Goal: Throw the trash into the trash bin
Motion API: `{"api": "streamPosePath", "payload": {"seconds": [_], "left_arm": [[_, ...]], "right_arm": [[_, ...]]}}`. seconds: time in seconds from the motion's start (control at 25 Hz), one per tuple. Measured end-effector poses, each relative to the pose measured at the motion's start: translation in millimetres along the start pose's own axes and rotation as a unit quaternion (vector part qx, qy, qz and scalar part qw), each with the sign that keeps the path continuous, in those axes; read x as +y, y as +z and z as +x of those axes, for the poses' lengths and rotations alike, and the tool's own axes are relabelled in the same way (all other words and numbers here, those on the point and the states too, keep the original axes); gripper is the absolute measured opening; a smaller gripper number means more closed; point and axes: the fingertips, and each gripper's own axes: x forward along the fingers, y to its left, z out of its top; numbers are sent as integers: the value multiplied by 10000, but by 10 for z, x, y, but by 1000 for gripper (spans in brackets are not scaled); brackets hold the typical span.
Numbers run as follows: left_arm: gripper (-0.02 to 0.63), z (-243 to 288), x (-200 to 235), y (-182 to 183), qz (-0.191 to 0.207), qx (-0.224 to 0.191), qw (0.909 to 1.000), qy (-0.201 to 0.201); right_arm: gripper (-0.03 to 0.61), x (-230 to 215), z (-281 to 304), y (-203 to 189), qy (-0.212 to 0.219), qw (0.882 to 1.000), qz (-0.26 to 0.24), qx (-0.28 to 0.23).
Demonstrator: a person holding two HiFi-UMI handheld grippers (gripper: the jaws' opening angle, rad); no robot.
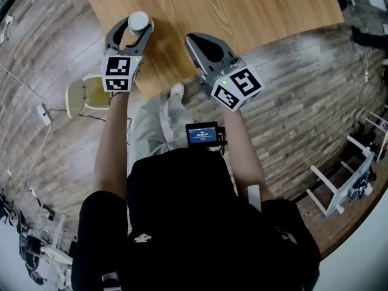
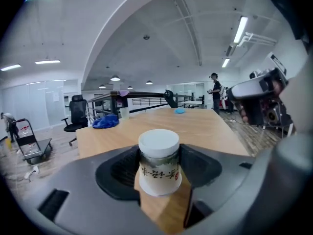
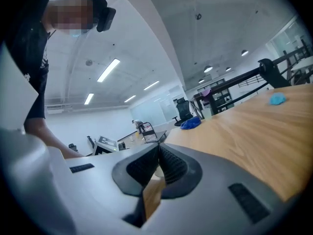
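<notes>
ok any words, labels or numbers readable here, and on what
None reads clearly.
On the paper cup: dark printed characters and a small red stamp, too blurred to read.
On the small screen at the person's chest: pale text on blue, too small to read.
</notes>
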Motion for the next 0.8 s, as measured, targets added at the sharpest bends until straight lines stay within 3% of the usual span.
{"api": "streamPosePath", "payload": {"seconds": [0.16, 0.36, 0.8], "left_arm": [[265, -577, 357, -244, -211, 116, 9971, 728], [265, -1267, 738, -685, -674, 267, 9859, 1510], [265, -2157, 1125, -2030, -1546, 735, 9591, 2253]], "right_arm": [[-2, 330, 360, -226, 595, 9979, 71, 259], [-2, 914, 784, -475, 1202, 9881, -688, 668], [-2, 2048, 1580, -1075, 2227, 9640, -916, 1128]]}}
